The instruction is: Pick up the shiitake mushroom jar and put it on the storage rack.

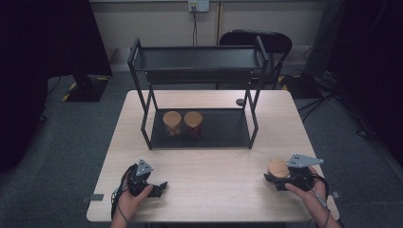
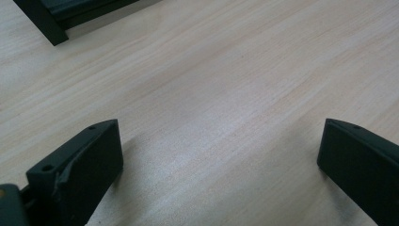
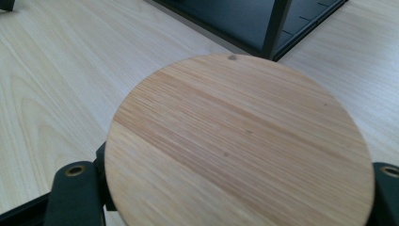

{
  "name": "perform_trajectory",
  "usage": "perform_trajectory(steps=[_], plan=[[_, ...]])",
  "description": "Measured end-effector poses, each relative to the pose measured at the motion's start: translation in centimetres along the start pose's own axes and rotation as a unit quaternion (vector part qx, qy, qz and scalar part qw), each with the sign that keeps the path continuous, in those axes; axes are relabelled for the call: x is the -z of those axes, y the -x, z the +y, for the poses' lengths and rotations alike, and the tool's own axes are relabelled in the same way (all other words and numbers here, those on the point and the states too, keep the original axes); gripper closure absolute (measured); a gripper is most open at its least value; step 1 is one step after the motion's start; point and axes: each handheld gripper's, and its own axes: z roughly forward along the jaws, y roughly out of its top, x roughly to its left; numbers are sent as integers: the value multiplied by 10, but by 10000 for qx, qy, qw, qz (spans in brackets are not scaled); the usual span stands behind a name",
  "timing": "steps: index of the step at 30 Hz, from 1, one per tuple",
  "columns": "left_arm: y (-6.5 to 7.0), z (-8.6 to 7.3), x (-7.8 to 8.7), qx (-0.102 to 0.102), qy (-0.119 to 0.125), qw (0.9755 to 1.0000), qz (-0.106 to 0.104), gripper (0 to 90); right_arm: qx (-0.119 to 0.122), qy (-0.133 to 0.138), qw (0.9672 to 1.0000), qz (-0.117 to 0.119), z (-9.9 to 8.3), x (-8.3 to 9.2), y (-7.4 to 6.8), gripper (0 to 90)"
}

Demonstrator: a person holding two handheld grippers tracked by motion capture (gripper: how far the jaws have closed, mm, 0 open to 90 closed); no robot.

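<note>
**Right gripper clamped on a wooden-lidded jar; left gripper wide apart over bare table**

The right gripper [image 1: 280,180] is closed around a jar with a round wooden lid [image 3: 240,146], one black jaw on either side of it just below the lid's rim. In the high view the jar [image 1: 278,169] stands at the near right of the table [image 1: 209,156], the person's right hand [image 1: 311,192] behind the gripper.

The left gripper [image 1: 159,188] rests low at the near left of the table, held by the left hand [image 1: 130,197]. Its jaws stand wide apart with nothing but light wood grain between them.

Farther back, a black two-tier shelf rack [image 1: 197,61] stands on the table. Two more wooden-lidded jars [image 1: 172,123] [image 1: 193,122] sit side by side on its lower tray, well apart from both grippers.
</note>
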Motion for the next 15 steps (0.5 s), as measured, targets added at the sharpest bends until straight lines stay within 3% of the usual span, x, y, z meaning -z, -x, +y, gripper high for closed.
perform_trajectory(steps=[15], plan=[[0,0,0,0,0,10000,0,3,150,-12,9999,85,32,-10,-1,256]])
